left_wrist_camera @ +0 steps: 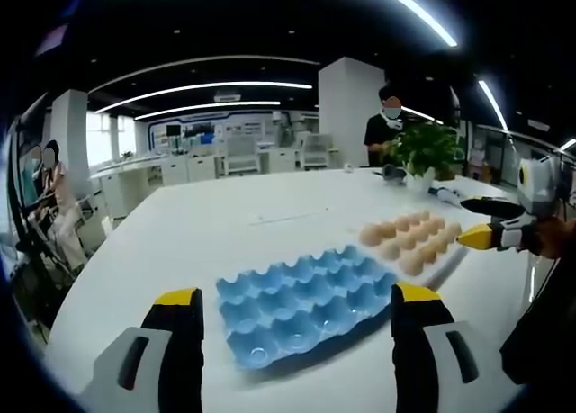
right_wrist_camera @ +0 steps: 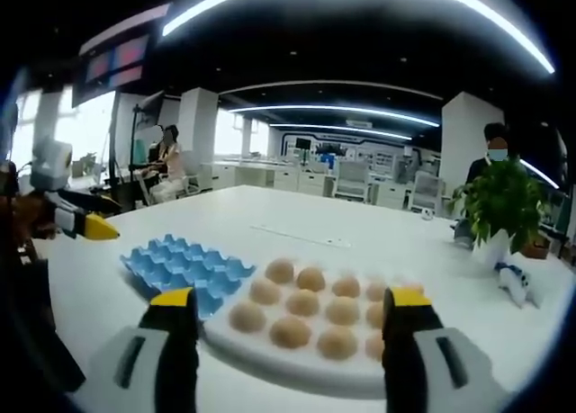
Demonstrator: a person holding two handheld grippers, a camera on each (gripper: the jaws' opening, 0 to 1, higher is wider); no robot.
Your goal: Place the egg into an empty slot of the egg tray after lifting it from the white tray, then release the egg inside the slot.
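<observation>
In the left gripper view the left gripper is hovering over the near edge of the white table, its two yellow-tipped jaws standing wide apart with nothing between them. The blue egg tray is lying between those jaws, every slot that shows sitting empty. Just beyond its far right corner the white tray is resting, close beside the blue one, and the eggs are sitting on it in rows. The right gripper is reaching in from the right edge, its yellow tip hanging just beside the eggs.

In the right gripper view the right gripper is holding its jaws wide as well, gripping nothing, and the white tray is lying straight ahead between them with the eggs still on it. The blue egg tray is sitting to the left, its corner nearly touching the white tray's rim. The left gripper is hanging at the left edge, apart from the blue tray.

The table is stretching broad and bare beyond both trays. Toward its far right a potted plant is standing, with a small white object lying near it; both are well apart from the trays. A person is standing behind the plant, and another person is sitting beyond the table's far left edge.
</observation>
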